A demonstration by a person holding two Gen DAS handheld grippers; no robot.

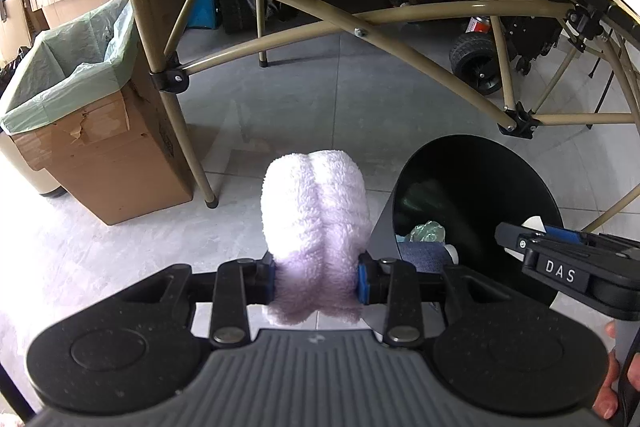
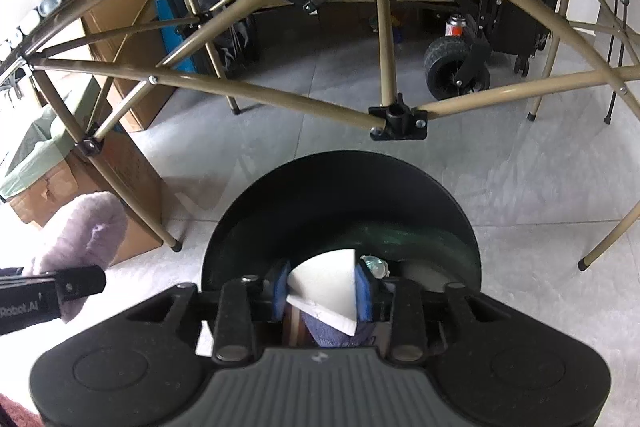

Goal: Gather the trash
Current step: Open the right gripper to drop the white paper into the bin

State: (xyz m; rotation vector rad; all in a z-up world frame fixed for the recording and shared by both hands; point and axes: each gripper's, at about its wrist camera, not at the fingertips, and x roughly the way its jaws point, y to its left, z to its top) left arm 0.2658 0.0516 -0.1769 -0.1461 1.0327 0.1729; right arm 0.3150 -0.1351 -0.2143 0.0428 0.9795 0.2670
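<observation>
Floor [image 1: 304, 99] open past bin [image 2: 340, 195] | left gripper [image 1: 316, 275] clamps towel [image 1: 316, 203] | right gripper [image 2: 322, 291] pinches paper [image 2: 326, 287]

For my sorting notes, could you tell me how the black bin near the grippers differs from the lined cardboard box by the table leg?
The black bin is round, dark and unlined; the cardboard box is square-cornered, brown and lined with a pale green bag. The black bin already holds scraps, while the bag's inside shows nothing from here. The black bin sits close under both grippers; the cardboard box stands farther left. Both are open-topped and stand on the tiled floor.
</observation>
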